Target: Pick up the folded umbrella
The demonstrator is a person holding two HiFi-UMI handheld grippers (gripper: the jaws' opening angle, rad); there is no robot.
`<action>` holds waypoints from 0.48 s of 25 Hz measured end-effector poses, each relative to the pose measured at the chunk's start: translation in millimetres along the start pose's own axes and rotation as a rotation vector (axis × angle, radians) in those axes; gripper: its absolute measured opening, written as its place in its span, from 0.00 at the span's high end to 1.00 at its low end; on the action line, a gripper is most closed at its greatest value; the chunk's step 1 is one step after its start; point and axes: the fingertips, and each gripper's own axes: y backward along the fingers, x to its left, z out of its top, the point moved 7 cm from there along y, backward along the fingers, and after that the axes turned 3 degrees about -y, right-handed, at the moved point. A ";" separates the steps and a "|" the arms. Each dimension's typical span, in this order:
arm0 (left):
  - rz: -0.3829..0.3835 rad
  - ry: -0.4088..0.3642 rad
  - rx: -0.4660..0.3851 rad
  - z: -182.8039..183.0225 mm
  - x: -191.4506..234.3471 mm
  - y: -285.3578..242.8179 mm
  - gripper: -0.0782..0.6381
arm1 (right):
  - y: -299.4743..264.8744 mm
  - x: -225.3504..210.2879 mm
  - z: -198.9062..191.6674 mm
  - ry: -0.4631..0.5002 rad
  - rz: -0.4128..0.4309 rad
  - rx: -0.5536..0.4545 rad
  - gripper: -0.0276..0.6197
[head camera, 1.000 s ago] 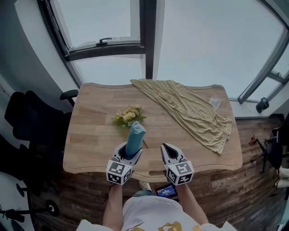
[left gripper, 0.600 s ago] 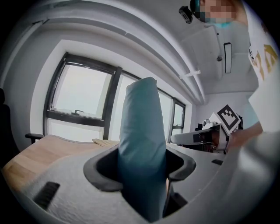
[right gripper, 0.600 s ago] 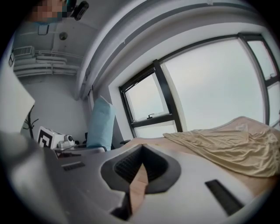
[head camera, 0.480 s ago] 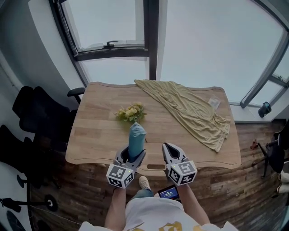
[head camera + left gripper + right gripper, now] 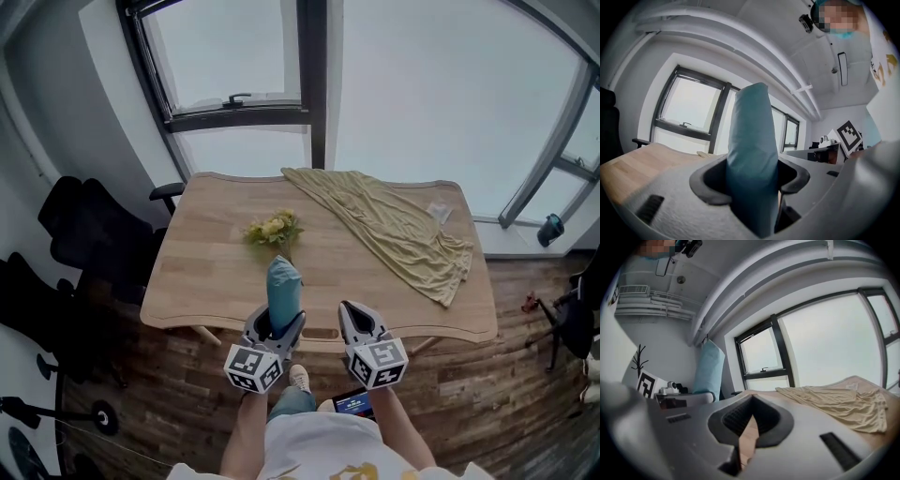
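Observation:
The folded umbrella (image 5: 283, 289), a teal sleeve-shaped bundle, stands upright between the jaws of my left gripper (image 5: 278, 318), which is shut on its lower part. In the left gripper view the umbrella (image 5: 752, 140) fills the gap of that gripper (image 5: 752, 182) and rises well above it. The umbrella hangs in the air at the near edge of the wooden table (image 5: 206, 272). My right gripper (image 5: 352, 309) is beside it on the right, shut with nothing in it. In the right gripper view its jaws (image 5: 751, 404) meet at the tip, and the umbrella (image 5: 708, 366) shows at the left.
A bunch of yellow flowers (image 5: 273, 228) lies mid-table, and a beige cloth (image 5: 394, 230) is spread over the right half with a small clear packet (image 5: 439, 211) near it. Black chairs (image 5: 84, 234) stand to the left. Large windows (image 5: 234, 47) are behind the table.
Both grippers have drawn back from the table toward the person and risen a little. The umbrella stays gripped in the left one; the table looks farther off.

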 end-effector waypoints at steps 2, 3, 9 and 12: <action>0.001 0.011 -0.007 -1.5 -7.4 6.6 0.51 | 10.8 4.6 -2.2 0.031 -0.007 -0.001 0.94; -0.001 0.011 -0.010 -1.5 -10.8 9.2 0.51 | 15.8 6.2 -2.8 0.046 -0.012 -0.002 0.94; -0.014 0.000 -0.028 5.6 -21.9 17.6 0.51 | 34.5 9.2 -0.6 0.086 -0.049 -0.021 0.94; -0.020 -0.009 -0.033 7.9 -25.4 22.2 0.51 | 40.3 9.8 -1.1 0.096 -0.066 -0.027 0.94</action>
